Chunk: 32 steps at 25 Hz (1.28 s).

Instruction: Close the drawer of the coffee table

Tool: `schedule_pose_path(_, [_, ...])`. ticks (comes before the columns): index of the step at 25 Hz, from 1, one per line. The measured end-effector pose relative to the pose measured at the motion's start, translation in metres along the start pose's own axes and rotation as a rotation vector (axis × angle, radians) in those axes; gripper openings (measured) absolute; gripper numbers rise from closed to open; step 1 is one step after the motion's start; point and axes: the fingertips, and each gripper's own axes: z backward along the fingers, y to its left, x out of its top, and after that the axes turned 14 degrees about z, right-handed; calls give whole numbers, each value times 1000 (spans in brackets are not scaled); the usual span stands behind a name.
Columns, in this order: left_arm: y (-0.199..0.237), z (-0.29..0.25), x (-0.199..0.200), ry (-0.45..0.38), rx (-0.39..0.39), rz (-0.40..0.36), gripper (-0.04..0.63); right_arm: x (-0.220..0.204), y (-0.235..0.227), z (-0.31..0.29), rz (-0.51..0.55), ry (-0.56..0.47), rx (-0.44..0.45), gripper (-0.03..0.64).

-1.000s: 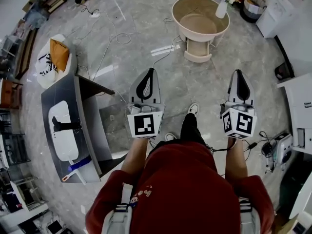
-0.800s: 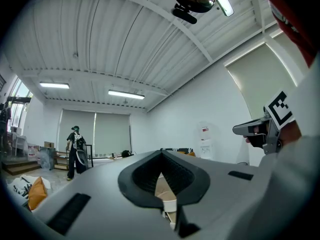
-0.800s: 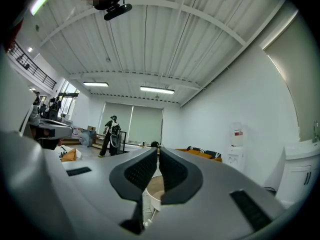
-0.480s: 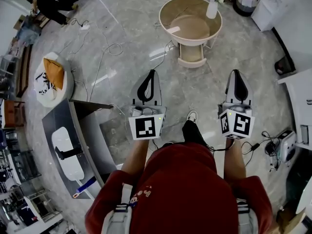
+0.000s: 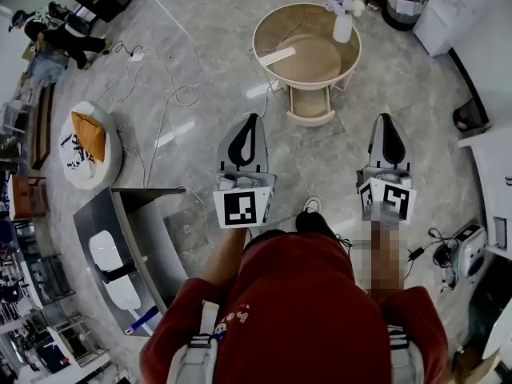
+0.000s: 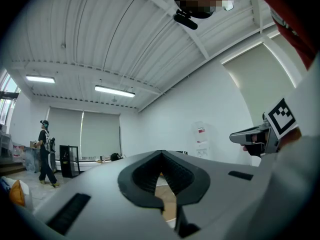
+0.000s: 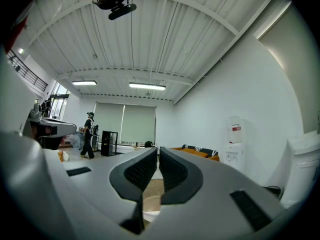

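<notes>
The round beige coffee table (image 5: 349,48) stands on the marble floor ahead, its drawer (image 5: 310,107) pulled out toward me and empty. A white vase of flowers (image 5: 342,24) stands on the tabletop. My left gripper (image 5: 253,117) points level at the floor short of the drawer, a little to its left, jaws shut with nothing held. My right gripper (image 5: 388,117) is level to the right of the drawer, also shut and empty. In the left gripper view the tips (image 6: 161,153) meet, with the beige table (image 6: 169,206) showing below them. The right gripper (image 7: 158,149) shows only a thin slit.
A white strip (image 5: 277,56) lies on the tabletop. A grey desk (image 5: 134,238) and a round white pouf with an orange cushion (image 5: 90,138) are at the left. Cables (image 5: 178,96) trail over the floor. White cabinets (image 5: 490,162) line the right; a person (image 5: 58,37) is far left.
I have walked toward the coffee table: it and its open drawer sit lower and closer in the head view. Both grippers travelled forward with me and stayed shut.
</notes>
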Motion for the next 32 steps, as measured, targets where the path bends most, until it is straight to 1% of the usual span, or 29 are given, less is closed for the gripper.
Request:
schedule_pose_path(4, [5, -28, 5, -9, 0, -6, 12, -1, -3, -30, -2, -6, 6, 28])
schedule_pose_path(8, [22, -47, 7, -28, -16, 2, 12, 3, 9, -52, 13, -8, 4, 28])
schedule_pose_path(12, [43, -63, 0, -30, -48, 15, 12, 0, 25, -67, 17, 1, -27, 28])
schedule_pose_path(14, [60, -71, -2, -24, -79, 19, 12, 4, 35, -75, 23, 5, -64, 28])
schedule_pose_path(17, [88, -87, -4, 5, -121, 16, 12, 11, 56, -89, 18, 19, -114, 28])
schedule_pose_path(21, [128, -106, 5, -2, -190, 22, 12, 23, 85, -108, 35, 29, -167, 28])
schedule_pose_path(24, [162, -118, 3, 10, -192, -2, 12, 27, 107, -121, 11, 24, -201, 28])
schedule_pose_path(26, [177, -128, 3, 3, -206, 11, 12, 28, 117, -127, 20, 19, -205, 28])
schedule_pose_path(28, [182, -134, 3, -13, -222, 20, 12, 26, 124, -131, 42, 16, -200, 28])
schedule_pose_path(32, [173, -143, 0, -30, -224, -10, 12, 19, 117, -137, 38, 32, -193, 28])
